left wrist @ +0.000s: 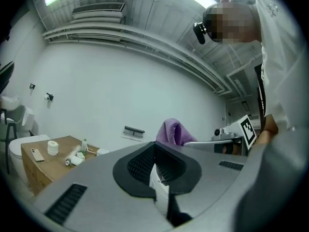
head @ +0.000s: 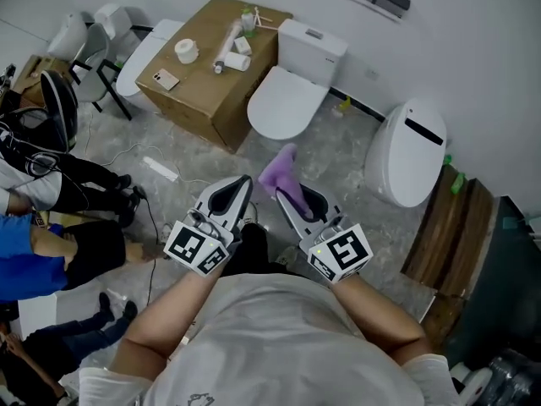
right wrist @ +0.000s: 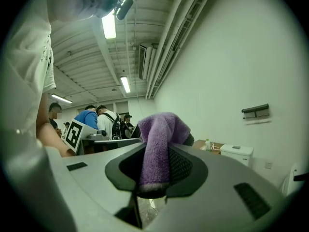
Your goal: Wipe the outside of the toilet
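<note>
White toilet (head: 286, 106), lid down, stands ahead of both tongs, nearer the right pair, apart from the tips. Cardboard box (head: 211, 100) sits just beside it, ahead of the left tongs, with a paper roll (head: 186, 51) on top. Left tongs (head: 243, 183): tips together, nothing between them. Right tongs (head: 285, 194): clamped on a purple cloth (head: 280, 169), which sticks out past the tips toward the toilet without touching it.

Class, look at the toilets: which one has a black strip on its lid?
The rightmost toilet, beside the wooden boards; the tank toilet has a plain white lid.
</note>
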`<state>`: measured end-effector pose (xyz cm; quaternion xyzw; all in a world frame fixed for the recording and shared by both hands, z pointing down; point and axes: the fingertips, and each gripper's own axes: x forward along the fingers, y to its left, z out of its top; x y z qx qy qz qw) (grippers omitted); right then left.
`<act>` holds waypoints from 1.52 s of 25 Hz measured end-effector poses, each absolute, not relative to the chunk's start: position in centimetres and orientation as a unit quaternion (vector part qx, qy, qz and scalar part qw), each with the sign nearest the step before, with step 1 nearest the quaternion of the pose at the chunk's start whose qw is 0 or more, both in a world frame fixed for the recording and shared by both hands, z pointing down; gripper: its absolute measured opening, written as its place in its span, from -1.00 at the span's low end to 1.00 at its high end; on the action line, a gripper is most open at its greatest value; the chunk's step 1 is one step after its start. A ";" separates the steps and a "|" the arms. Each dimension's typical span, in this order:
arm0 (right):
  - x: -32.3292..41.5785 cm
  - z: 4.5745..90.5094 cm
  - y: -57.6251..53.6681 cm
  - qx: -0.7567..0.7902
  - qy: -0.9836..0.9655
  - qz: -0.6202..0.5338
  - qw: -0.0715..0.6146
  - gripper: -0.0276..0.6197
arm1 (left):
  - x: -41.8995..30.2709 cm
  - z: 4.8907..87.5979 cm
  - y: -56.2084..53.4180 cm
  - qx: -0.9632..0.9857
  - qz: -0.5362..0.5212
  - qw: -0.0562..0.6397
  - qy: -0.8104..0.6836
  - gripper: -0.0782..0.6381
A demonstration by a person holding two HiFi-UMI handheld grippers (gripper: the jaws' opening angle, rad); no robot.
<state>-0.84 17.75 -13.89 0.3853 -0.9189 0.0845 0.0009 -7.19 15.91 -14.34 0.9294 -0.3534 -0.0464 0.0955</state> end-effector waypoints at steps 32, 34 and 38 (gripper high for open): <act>1.2 -3.4 -7.9 0.447 -0.889 0.052 0.081 -0.62 | -7.3 -3.5 -9.5 0.954 -0.021 0.063 -0.292 -0.76; 1.8 -1.1 -8.3 0.437 -0.894 0.044 0.089 -0.62 | -6.9 -1.9 -10.0 0.954 -0.027 0.063 -0.293 -0.76; 2.6 4.8 -9.0 0.423 -0.900 0.049 0.096 -0.62 | -6.8 2.4 -10.7 0.952 -0.026 0.051 -0.300 -0.76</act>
